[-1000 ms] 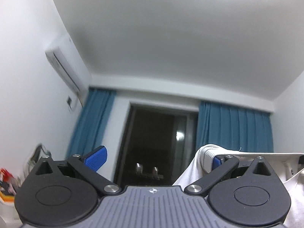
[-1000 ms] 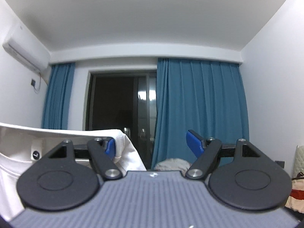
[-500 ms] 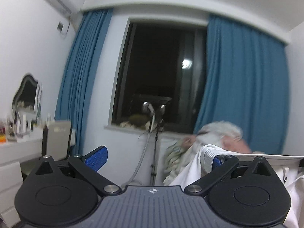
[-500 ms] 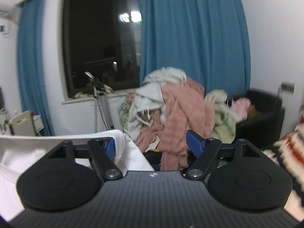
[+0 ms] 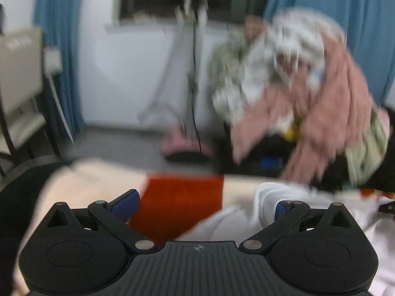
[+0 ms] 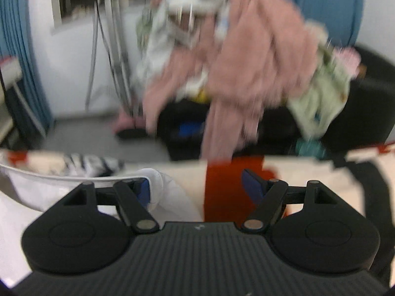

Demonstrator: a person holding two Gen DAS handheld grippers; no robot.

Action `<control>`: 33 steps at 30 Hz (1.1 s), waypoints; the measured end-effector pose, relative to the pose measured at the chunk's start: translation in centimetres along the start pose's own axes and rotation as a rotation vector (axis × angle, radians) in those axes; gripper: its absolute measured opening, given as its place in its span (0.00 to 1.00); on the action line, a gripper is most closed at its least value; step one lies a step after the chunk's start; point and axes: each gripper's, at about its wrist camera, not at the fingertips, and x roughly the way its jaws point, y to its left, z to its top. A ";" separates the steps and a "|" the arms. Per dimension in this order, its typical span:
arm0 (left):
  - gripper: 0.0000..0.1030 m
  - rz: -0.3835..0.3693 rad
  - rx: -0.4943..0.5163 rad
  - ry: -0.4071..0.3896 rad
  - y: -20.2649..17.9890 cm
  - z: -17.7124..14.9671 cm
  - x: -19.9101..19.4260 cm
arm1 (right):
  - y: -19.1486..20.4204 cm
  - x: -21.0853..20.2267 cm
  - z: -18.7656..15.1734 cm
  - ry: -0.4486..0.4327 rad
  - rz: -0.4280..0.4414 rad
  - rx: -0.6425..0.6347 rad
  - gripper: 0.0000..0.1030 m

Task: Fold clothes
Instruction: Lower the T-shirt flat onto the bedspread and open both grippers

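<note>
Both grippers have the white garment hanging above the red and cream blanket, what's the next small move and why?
Probably lower both to lay it flat. The white garment drapes over one finger each of the left hand-held gripper and right hand-held gripper, jaws wide, with the blanket beneath.

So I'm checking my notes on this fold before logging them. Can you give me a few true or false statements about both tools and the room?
1. The white garment drapes over one finger of the left tool. True.
2. The right tool is shut tight on the garment. False: its fingers stand wide apart, with the cloth hooked over the left one.
3. The pile of clothes ahead holds a large pink piece. True.
4. The curtains are red. False: they are blue.
</note>
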 end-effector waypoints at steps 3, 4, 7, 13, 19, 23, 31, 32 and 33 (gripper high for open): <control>0.99 0.007 0.116 0.143 -0.5 0.2 2.3 | 0.9 1.6 0.7 0.108 0.037 -0.049 0.75; 0.99 0.004 0.157 0.152 -0.8 0.5 2.1 | 1.2 2.1 0.9 0.145 0.049 -0.065 0.73; 0.99 -0.021 0.182 0.116 -1.1 1.4 -0.5 | 2.0 3.0 1.6 0.232 0.090 -0.104 0.73; 1.00 -0.083 0.166 0.002 -1.3 3.3 -6.9 | 2.6 -4.5 1.4 0.115 0.173 -0.043 0.73; 1.00 -0.098 0.122 -0.140 -2.9 1.4 -18.4 | 2.4 -14.6 -2.2 -0.074 0.186 0.042 0.73; 1.00 -0.091 0.115 -0.227 -3.1 -2.6 -29.1 | 2.3 -21.4 -4.6 -0.200 0.194 0.098 0.73; 0.99 -0.113 0.107 -0.320 -2.1 -13.4 -45.8 | 2.8 -35.8 -14.0 -0.287 0.137 0.081 0.73; 0.99 -0.115 0.105 -0.324 -2.0 -14.5 -47.2 | 2.7 -37.1 -15.3 -0.290 0.134 0.085 0.73; 0.99 -0.115 0.103 -0.327 -2.0 -15.7 -48.4 | 2.7 -38.2 -16.4 -0.293 0.134 0.088 0.73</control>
